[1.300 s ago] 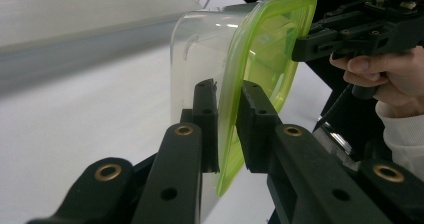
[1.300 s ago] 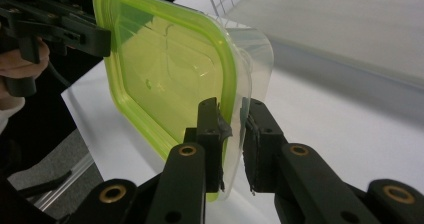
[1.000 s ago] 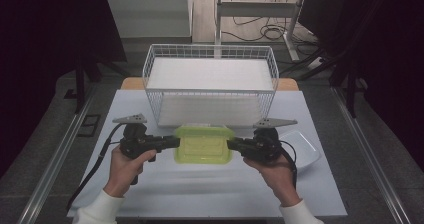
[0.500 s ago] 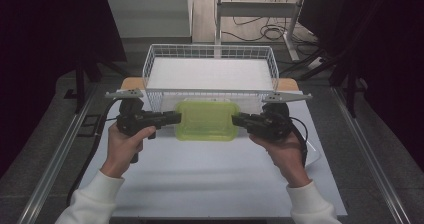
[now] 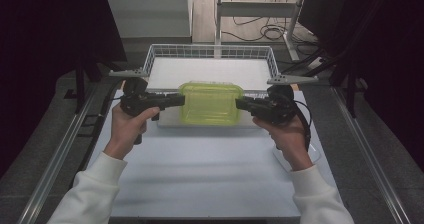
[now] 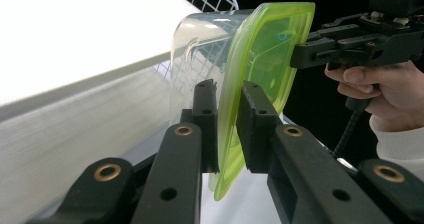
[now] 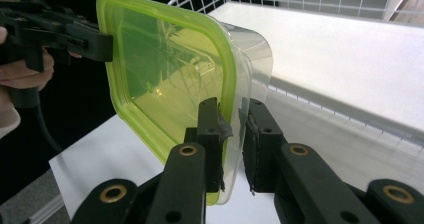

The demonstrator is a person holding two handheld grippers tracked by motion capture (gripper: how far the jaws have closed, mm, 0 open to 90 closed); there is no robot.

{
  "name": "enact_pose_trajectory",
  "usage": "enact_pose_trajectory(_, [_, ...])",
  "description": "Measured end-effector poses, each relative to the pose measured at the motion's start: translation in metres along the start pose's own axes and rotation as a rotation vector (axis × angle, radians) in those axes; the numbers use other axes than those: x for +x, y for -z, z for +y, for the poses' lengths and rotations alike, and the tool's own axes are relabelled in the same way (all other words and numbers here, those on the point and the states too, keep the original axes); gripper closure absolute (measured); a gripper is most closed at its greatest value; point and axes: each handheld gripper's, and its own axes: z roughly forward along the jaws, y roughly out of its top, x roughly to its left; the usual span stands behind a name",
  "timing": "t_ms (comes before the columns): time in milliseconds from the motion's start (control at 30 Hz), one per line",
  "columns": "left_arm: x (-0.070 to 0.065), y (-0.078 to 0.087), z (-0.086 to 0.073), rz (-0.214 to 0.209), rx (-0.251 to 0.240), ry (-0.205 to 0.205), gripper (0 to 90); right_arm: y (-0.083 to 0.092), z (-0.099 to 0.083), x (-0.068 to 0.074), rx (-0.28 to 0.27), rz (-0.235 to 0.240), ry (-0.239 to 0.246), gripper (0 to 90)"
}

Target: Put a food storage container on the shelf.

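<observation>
The green-lidded clear container (image 5: pixel 211 103) hangs above the tabletop (image 5: pixel 200 174), just before the wire basket (image 5: pixel 210 66), long axis running hand to hand. The left tongs (image 5: pixel 179 100) and right tongs (image 5: pixel 241 103) are each clamped on an opposite end's rim, equally near, with the basket lying straight ahead.

Bench surroundings, mid-run

A white wire basket (image 5: pixel 150 64) is sitting at the far edge of the table (image 5: pixel 200 179), holding a white slab (image 5: pixel 210 71); cables (image 5: pixel 267 31) are lying on the floor beyond it.

Both hand-held grippers (image 5: pixel 172 101) (image 5: pixel 246 104) face inward, level, jaws clamped.
</observation>
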Motion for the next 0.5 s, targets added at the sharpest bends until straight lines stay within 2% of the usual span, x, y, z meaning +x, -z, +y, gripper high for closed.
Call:
enact_pose_trajectory(200, [0.012, -0.002, 0.014, 0.010, 0.001, 0.000, 79.9, -0.008, 0.016, -0.009, 0.006, 0.001, -0.009, 79.2])
enact_pose_trajectory(500, [0.036, -0.009, 0.029, 0.011, -0.010, 0.028, 80.1, -0.027, 0.035, -0.025, 0.004, -0.001, -0.034, 79.5])
